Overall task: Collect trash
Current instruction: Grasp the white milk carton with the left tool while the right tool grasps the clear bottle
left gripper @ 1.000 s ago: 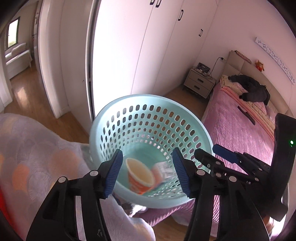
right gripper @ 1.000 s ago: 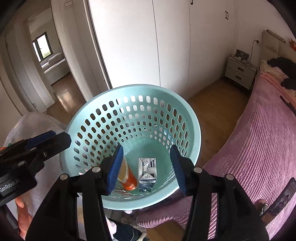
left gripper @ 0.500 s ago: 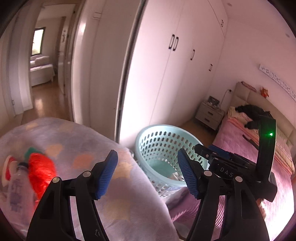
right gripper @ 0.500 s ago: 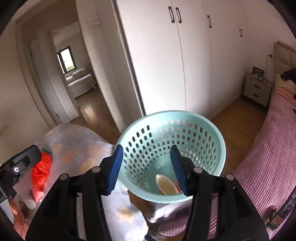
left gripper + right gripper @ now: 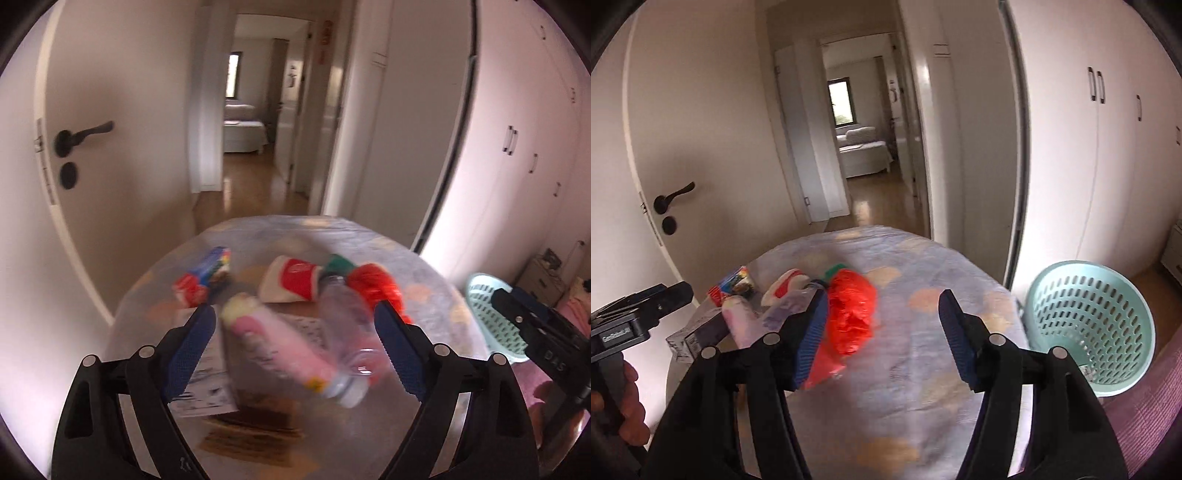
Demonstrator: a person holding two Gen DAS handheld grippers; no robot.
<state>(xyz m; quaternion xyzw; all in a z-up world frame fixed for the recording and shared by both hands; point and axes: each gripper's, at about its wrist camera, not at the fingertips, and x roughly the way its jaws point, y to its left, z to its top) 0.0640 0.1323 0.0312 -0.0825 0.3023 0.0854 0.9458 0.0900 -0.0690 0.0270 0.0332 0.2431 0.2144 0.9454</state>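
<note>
So the round table [image 5: 923, 369], covered in a pale patterned cloth, is the biggest thing here, and all the leftover trash is bunched toward its far left edge. The mint basket [image 5: 1108, 332] is parked on the floor just off the table's right edge, between it and the pink bed.

Trash, big to small: a flat box [image 5: 698, 332] at the left edge with a printed paper [image 5: 207, 373] on it, a pink-and-cream bottle [image 5: 273, 343] lying across that, a clear plastic bottle [image 5: 347, 332] right beside it, a red crumpled bag [image 5: 849, 317] nearer the middle, a red-and-white cup [image 5: 291, 280] tipped on its side further back, and a colourful snack packet [image 5: 203, 280] at the far left. It's blurry, so labels can't be read.

The left gripper [image 5: 295, 354] is spread wide, having just been opened further, with nothing pinched; the pink bottle and clear bottle are only framed between the jaws. The right gripper [image 5: 882, 336] has also just been opened a bit, is about medium-wide, and is empty, with the red bag just beside its left finger.

For the pick, one item per gripper is probably best: the pink bottle should be taken across its body, not the ends, and the bag grabbed by its bulk so it isn't dragged.
</note>
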